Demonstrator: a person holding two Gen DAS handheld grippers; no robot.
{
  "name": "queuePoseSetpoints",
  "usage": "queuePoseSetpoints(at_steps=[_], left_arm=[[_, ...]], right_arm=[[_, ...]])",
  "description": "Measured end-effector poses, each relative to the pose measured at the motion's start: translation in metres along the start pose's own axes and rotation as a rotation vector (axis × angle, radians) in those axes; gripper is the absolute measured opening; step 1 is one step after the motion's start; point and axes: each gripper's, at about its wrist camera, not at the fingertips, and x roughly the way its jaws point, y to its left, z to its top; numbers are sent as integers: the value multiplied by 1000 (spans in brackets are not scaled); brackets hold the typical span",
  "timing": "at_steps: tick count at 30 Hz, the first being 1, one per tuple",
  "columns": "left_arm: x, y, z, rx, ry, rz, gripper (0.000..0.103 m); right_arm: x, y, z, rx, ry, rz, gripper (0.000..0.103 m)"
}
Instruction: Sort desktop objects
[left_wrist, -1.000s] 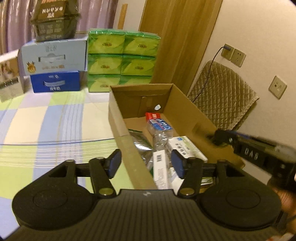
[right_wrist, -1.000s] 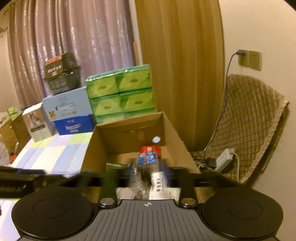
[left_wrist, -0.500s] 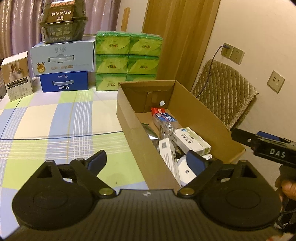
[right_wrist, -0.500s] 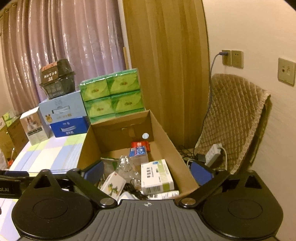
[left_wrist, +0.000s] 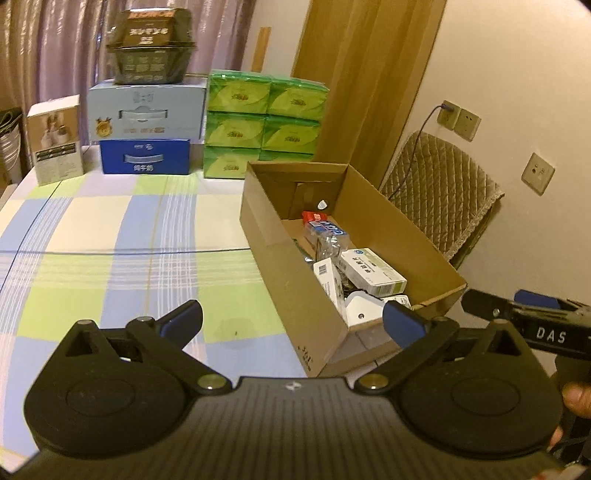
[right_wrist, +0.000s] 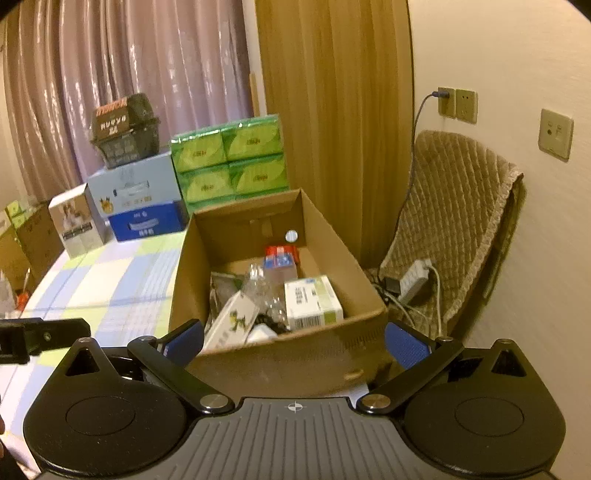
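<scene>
An open cardboard box (left_wrist: 376, 206) (right_wrist: 332, 232) stands at the right edge of the checked tablecloth (left_wrist: 110, 236). Inside lie a white and green carton (left_wrist: 373, 271) (right_wrist: 314, 301), a clear plastic bottle with a blue label (left_wrist: 325, 232) (right_wrist: 279, 266), a white box with a green figure (right_wrist: 236, 321) and other small items. My left gripper (left_wrist: 291, 323) is open and empty, held back from the box's near corner. My right gripper (right_wrist: 293, 341) is open and empty too, in front of the box's near wall. The right tool shows at the left wrist view's right edge (left_wrist: 524, 323).
At the table's back stand green tissue packs (left_wrist: 264, 122), a light blue carton on a dark blue one (left_wrist: 146, 138), a dark basket (left_wrist: 149, 48) and a small white box (left_wrist: 55, 138). A quilted chair (right_wrist: 454, 221) with a power strip (right_wrist: 415, 278) sits right of the table.
Both grippers opened wide and drew back from the box, so more of the table and the box's near wall shows. The box's contents look unchanged.
</scene>
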Motion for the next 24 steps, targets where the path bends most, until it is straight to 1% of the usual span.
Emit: queuePoseSetpoints(at_steps=[4,7,11,13,17,21,24], left_arm=[[-11,5,-7,-24,23,21,102],[-20,8,-12,-49,41,41,102],[-31,4,-18,-25,37,87,102],[-35,3,-19,-24,40,73,102],[-37,3,-20,-28,72,47,102],[-40,-1,-24,20,60,83,102],[-40,0,-27,22,64,98,102]], right_arm=[[-10,5,-4,13,44,-3,101],[-18,13,-7,-1,54,5,101],[-27,22,-10,-15,62,17,101],[-31,24,-13,-11,70,18,101],[-34,25,-16,-6,84,8,101],[-37,25,-20,-7,106,-7,101],[-38,24,-24,-3,114,-9,101]])
